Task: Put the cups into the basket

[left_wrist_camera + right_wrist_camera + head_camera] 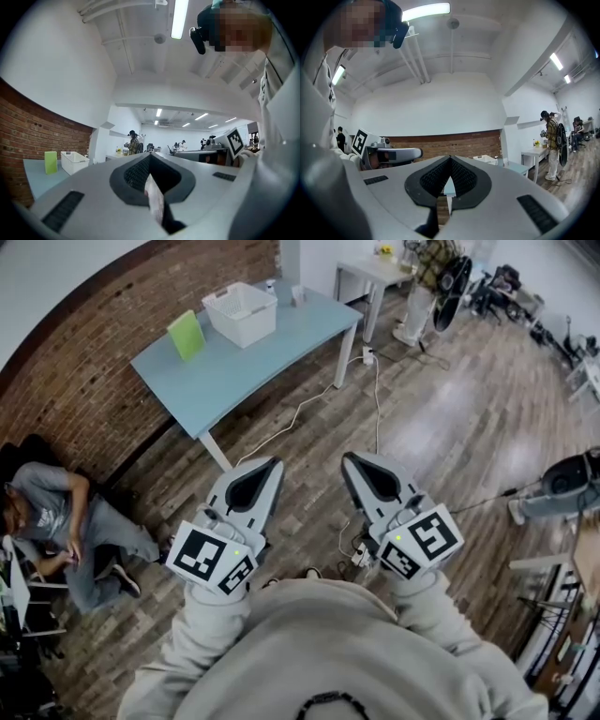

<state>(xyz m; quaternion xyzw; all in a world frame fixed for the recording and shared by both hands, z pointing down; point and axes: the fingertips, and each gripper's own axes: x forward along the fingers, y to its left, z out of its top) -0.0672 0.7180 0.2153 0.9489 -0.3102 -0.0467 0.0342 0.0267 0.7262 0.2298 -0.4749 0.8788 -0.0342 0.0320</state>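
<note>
Both grippers are held close to my chest, high over the wooden floor and far from the table. My left gripper (273,463) is shut with nothing in it, its jaws meeting at the tip (150,155). My right gripper (348,457) is also shut and empty (450,158). A white basket (241,313) stands on the light blue table (253,367), seen too in the left gripper view (74,162) and the right gripper view (486,160). A green cup-like object (186,335) stands left of the basket. A small pale cup (297,294) sits at the table's far corner.
A person sits on the floor by the brick wall (56,521). A white cable (300,413) runs across the floor from under the table. A small white table (375,273), a standing person (420,287) and a fan (453,277) are at the back.
</note>
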